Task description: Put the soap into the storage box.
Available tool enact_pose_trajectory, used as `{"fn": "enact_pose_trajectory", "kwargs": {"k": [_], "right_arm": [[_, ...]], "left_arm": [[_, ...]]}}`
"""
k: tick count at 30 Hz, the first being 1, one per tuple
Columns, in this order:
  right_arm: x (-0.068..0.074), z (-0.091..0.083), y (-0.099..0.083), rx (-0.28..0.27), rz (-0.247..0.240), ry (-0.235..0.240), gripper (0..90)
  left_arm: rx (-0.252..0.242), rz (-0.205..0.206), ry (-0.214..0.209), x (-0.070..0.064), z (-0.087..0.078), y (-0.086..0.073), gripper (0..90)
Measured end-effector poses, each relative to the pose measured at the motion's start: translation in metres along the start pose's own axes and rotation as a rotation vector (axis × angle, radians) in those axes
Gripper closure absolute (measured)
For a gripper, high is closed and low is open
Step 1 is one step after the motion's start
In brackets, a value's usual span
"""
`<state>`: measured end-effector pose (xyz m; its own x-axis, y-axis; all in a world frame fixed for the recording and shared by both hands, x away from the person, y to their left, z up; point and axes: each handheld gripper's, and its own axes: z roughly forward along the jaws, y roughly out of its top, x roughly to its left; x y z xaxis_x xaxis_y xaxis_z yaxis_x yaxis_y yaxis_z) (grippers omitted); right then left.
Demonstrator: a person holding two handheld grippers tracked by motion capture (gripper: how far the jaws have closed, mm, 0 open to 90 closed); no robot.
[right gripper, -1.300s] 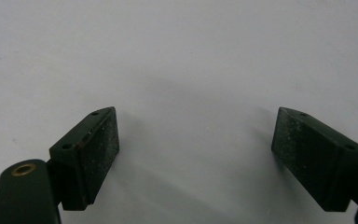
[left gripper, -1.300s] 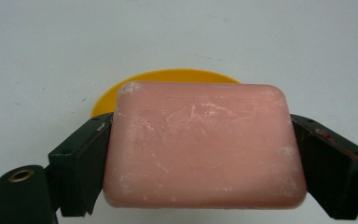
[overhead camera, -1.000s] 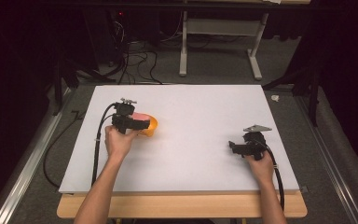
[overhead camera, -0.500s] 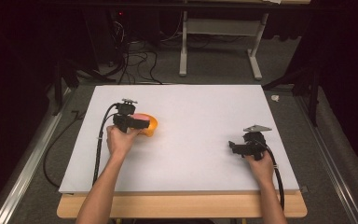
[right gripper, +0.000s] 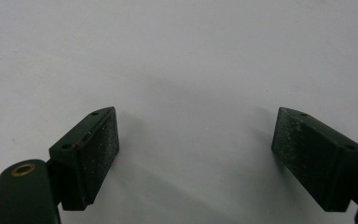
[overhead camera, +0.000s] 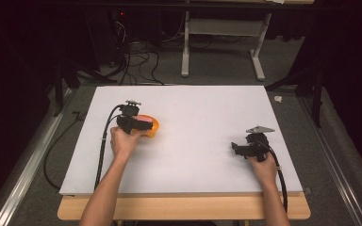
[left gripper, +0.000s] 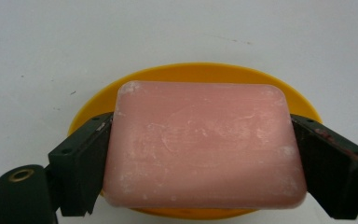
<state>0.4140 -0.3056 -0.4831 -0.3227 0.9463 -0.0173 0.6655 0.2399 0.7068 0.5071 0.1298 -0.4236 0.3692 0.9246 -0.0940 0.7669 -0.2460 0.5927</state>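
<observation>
A pink soap bar lies over a round yellow dish on the white table top. My left gripper is shut on the bar, one black jaw pressed against each short side. From the high view, the left gripper reaches over the dish at the table's left, and a sliver of the bar shows above it. My right gripper is open, with only bare white surface between its jaws. It rests low at the table's right, held by a hand.
The white table top spreads wide between the two grippers. Black cables trail from each gripper toward the near edge. Beyond the far edge stand a grey table frame and loose cables on the floor.
</observation>
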Motion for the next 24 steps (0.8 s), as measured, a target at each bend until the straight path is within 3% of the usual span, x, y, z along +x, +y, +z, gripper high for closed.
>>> {"fn": "enact_pose_trajectory", "kwargs": {"k": [13,24], "right_arm": [[0.000,0.000,0.000,0.000,0.000,0.000,15.2],[0.000,0.000,0.000,0.000,0.000,0.000,15.2]], "left_arm": [[0.024,-0.012,0.018,-0.002,0.010,-0.001,13.5],[-0.043,-0.029,0.011,-0.001,-0.003,0.002,16.1]]}}
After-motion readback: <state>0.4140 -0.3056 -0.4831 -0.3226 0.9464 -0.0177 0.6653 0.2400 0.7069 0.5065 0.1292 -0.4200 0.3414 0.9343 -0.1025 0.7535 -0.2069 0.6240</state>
